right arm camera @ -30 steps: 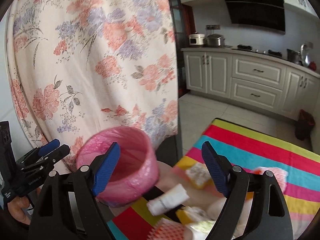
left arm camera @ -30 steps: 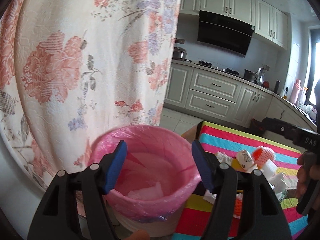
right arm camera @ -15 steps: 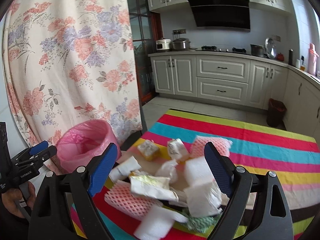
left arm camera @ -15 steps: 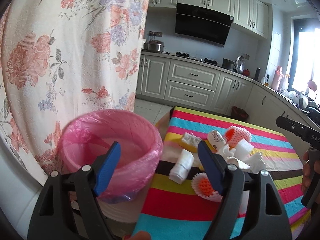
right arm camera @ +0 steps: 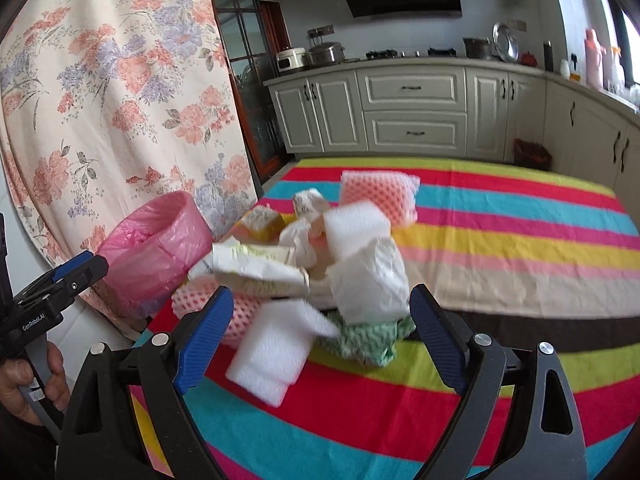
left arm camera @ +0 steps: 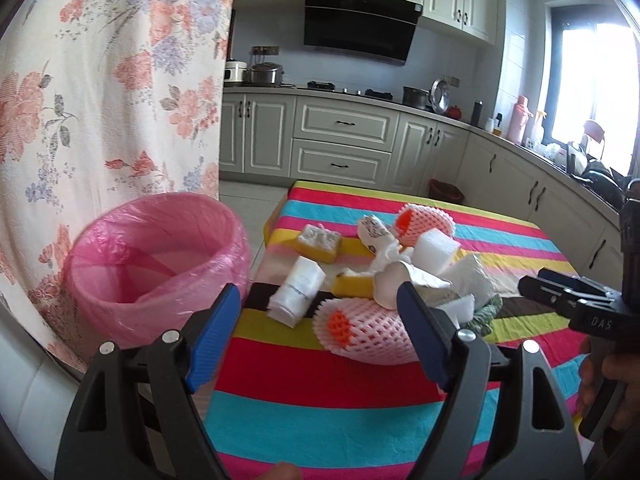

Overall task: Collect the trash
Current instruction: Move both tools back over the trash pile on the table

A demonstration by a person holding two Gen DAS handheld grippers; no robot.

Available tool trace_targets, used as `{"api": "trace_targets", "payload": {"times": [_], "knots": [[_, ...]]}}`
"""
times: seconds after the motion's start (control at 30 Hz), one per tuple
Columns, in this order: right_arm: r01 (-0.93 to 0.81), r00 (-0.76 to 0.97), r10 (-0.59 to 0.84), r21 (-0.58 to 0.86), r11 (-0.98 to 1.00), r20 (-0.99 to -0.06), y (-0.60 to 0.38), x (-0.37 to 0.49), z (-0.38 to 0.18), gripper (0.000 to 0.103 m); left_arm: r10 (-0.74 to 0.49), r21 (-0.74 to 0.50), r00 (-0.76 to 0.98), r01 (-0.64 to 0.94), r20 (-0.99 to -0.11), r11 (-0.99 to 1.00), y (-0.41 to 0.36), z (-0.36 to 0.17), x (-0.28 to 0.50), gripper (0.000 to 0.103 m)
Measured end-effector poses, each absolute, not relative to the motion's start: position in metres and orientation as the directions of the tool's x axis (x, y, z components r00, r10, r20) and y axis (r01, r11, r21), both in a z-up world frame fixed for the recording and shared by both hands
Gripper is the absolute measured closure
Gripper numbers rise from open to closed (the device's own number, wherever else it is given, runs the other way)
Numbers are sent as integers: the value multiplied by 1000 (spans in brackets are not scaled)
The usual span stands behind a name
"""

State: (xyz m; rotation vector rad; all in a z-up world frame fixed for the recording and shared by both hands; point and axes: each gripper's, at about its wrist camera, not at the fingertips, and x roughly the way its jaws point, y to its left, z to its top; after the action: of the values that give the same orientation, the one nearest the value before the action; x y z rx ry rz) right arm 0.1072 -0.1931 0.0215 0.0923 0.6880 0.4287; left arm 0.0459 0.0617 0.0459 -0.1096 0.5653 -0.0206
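One heap of trash [right arm camera: 316,264] sits on the near-left part of the striped tablecloth [right arm camera: 520,240], just beside the pink-lined bin [left arm camera: 160,264] that stands off the table's left edge; the pieces overlap, so a grab at one may well drag or tip its neighbours, and a light foam block could skid off the cloth edge rather than be caught; anything carried to the bin must clear its floppy liner rim, or it may fall to the floor between bin and table. Counted as far as the overlap allows: two pink foam fruit nets [left arm camera: 368,332], two white foam blocks [right arm camera: 276,356], two yellow sponges [left arm camera: 318,242], one wrapped white packet [left arm camera: 298,294], one green cloth [right arm camera: 368,336], and several crumpled papers whose number I cannot tell. The left gripper [left arm camera: 320,340] has its jaws wide apart and holds nothing, the nearer net lying beyond them; the right gripper [right arm camera: 320,340] is likewise spread wide and empty above the heap. A floral curtain [left arm camera: 100,100] hangs behind the bin.
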Motion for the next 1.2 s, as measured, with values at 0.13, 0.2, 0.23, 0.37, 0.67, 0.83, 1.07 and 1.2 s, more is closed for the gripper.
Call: {"api": "trace_targets", "payload": {"times": [0.13,0.2,0.23,0.37,0.67,0.83,1.07,1.2], "knots": [[-340,648,438,278,898,-623,-193,105,-2,18,-69,-104,836,14,-545,995,51,38,49,24],[-343,632,447,289,894,-633,-189,106,-9,18,-76,-103,830,22,-553,994,48,33,51,24],[-342,626,448,291,893,-638,-186,106,-13,18,-78,-104,827,24,-556,994,46,31,51,24],[-339,611,449,297,893,-652,-177,110,-25,18,-80,-109,815,21,-574,994,45,20,55,24],[-361,593,426,247,899,-684,-146,111,-39,18,-69,-128,804,-9,-591,992,57,7,58,24],[-378,607,383,170,910,-696,-128,110,-40,19,-70,-141,801,-18,-595,990,61,2,59,24],[-388,607,322,83,918,-727,-113,111,-52,32,-77,-157,797,-22,-599,987,65,-3,59,24],[-405,591,337,91,910,-733,-112,111,-56,43,-90,-168,795,-15,-600,986,64,-5,62,24]]}}
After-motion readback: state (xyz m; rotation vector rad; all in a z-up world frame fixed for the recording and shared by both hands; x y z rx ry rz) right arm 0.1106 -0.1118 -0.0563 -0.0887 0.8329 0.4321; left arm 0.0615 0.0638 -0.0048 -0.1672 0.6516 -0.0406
